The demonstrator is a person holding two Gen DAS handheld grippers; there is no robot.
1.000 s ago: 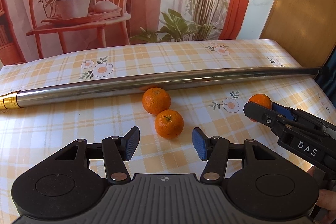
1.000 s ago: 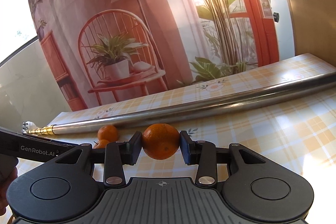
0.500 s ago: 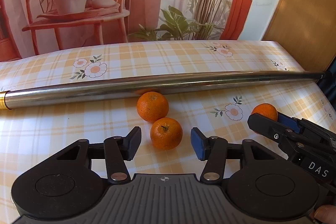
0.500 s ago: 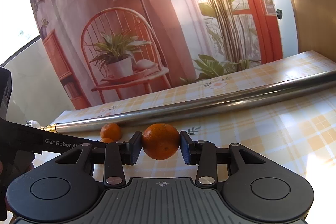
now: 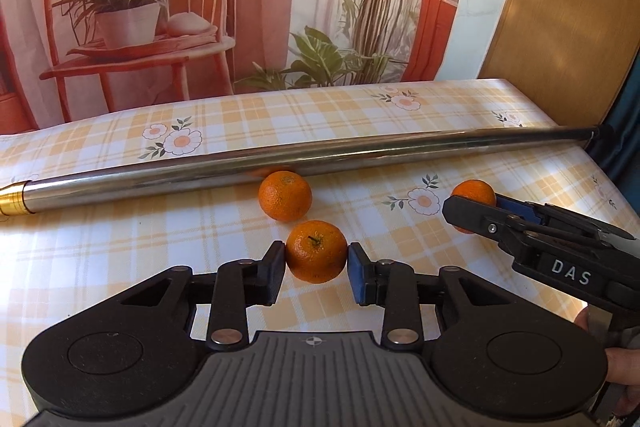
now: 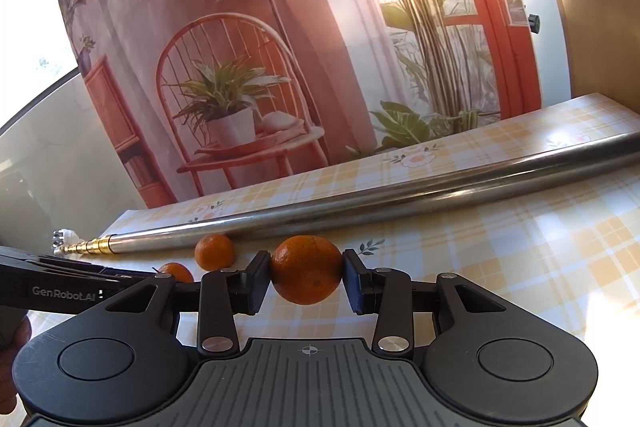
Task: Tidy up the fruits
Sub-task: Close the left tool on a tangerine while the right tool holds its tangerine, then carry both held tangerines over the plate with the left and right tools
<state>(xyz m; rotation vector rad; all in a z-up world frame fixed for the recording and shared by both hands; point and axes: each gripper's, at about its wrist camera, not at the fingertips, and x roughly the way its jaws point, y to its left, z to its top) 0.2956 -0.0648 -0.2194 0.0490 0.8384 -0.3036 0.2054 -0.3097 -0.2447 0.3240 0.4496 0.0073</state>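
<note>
**Long pole closes off the back of the table**

A long silver metal pole (image 5: 304, 157) lies across the yellow checked tablecloth (image 5: 120, 251), barring reach beyond it. A round orange mandarin (image 5: 285, 195) sits just beside the pole. Bare cloth lies open left of the fruit and on the sunlit right (image 6: 560, 259).

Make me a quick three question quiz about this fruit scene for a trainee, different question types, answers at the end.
1. True or false: the right gripper is shut on an orange.
2. How many oranges show in the left wrist view?
3. Multiple choice: the far orange lies A) beside the metal tube, B) on a plate, C) inside a basket.

Key: 1 true. 2 three: the far one, the stem-up orange between the left gripper fingers, and the right gripper's. 3 A.
</note>
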